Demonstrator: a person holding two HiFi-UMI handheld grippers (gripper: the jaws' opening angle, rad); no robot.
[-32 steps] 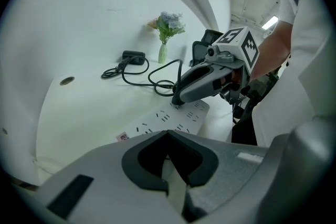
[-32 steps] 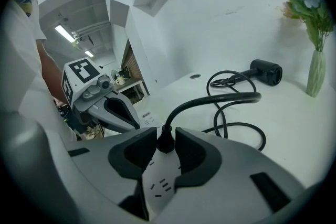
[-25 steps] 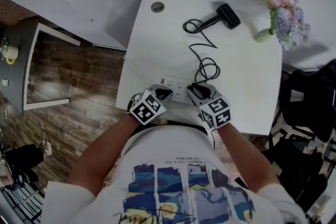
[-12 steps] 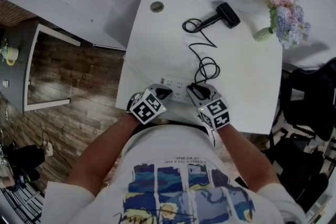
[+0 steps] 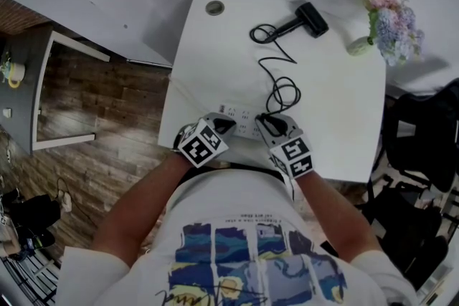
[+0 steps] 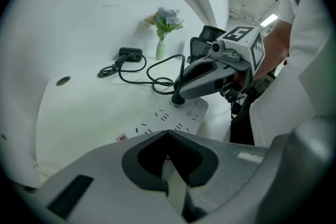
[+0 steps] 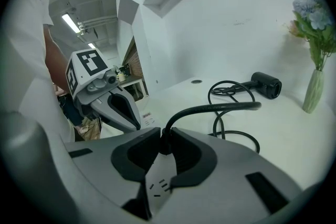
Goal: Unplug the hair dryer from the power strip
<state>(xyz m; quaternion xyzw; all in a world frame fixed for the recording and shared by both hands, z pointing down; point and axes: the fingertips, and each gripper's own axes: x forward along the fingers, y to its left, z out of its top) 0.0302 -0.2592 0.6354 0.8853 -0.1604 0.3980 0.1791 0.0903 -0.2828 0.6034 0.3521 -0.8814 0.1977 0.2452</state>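
- My right gripper [image 7: 165,140] sits over the right end of the power strip [image 6: 173,119]. Its jaws have just been closing and now pinch the black plug [image 6: 179,102], which is still seated in its socket.
- My left gripper [image 6: 167,131] is at the strip's left end. Its tips are drawn together with nothing caught between them.
- I cannot tell from any view whether the left gripper's tips press on the strip.
- In the head view both marker cubes and my hands cover the near edge of the strip, and the plug is too small to make out.
- The right gripper view shows only a sliver of the strip, seen between the jaws, with a few socket slots on it.
- The left gripper view shows most of the strip's top and its rows of sockets. The gripper's own body hides the near end.
- The cord [image 7: 223,106] rises from the plug and loops away from the strip across the white table [image 5: 337,125].
- The hair dryer [image 5: 310,20] lies well beyond the strip, at the far end of the cord.
- A vase of flowers [image 7: 314,89] stands beyond the strip, to the right of the dryer. Its top is cut off in the right gripper view.
- Only the head view shows the whole table.
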